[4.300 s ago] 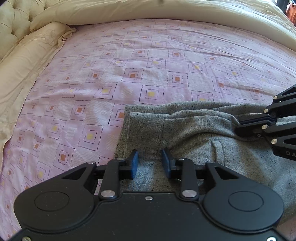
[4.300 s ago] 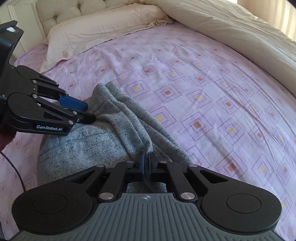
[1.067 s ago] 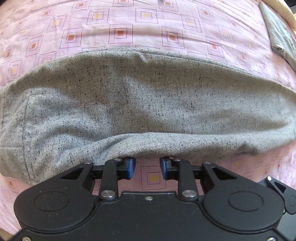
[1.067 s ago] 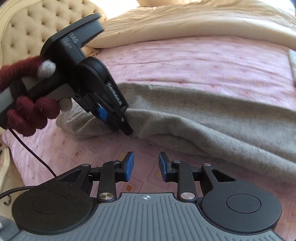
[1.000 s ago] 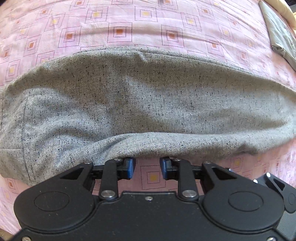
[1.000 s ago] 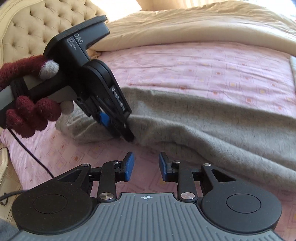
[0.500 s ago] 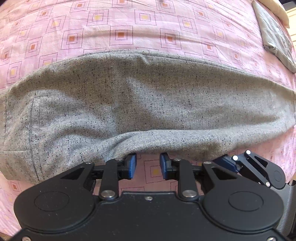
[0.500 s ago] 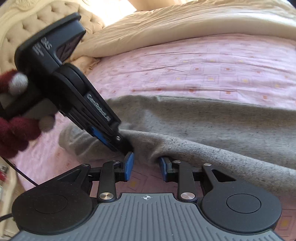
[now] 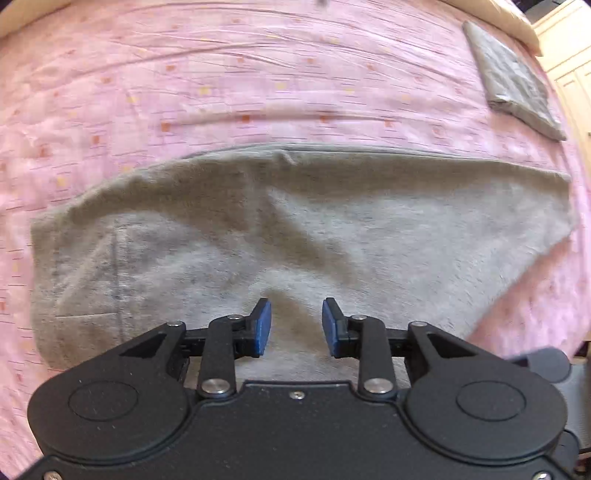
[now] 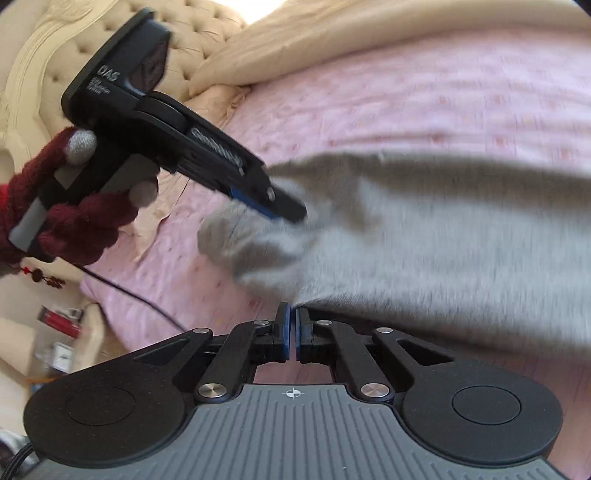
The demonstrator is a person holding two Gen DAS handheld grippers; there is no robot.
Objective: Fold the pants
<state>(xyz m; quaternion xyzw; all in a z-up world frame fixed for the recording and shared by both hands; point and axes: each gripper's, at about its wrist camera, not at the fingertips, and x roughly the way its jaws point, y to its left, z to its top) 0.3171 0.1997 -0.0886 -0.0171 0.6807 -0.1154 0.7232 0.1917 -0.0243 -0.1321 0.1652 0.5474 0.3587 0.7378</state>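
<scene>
**Right gripper pinching pants edge, left gripper wide above cloth**

Grey pants (image 9: 295,229) lie across the pink sheet (image 9: 258,74), spread left to right, both views blurred by motion. Waistband end sits at the left in the left wrist view, with a pocket seam visible there; the leg end tapers to the right.

Left gripper (image 9: 295,325) is spread wide, blue pads (image 9: 263,326) apart with grey cloth showing between and under them; nothing held. Can't tell if the pads touch the cloth.

Right gripper (image 10: 292,328) has its pads nearly together, pinched on the near edge of the pants (image 10: 424,240), cloth edge running right from the tips.

In the right wrist view the left gripper (image 10: 280,206) comes in from the left, held by a hand in a red glove (image 10: 70,218), its tips over the left end of the pants.

Folded grey cloth (image 9: 513,88) lies far right on the sheet, well apart from the pants. Cream duvet (image 10: 369,40) and tufted headboard (image 10: 207,33) at the far side. Black cable (image 10: 129,295) trails over the sheet near left
</scene>
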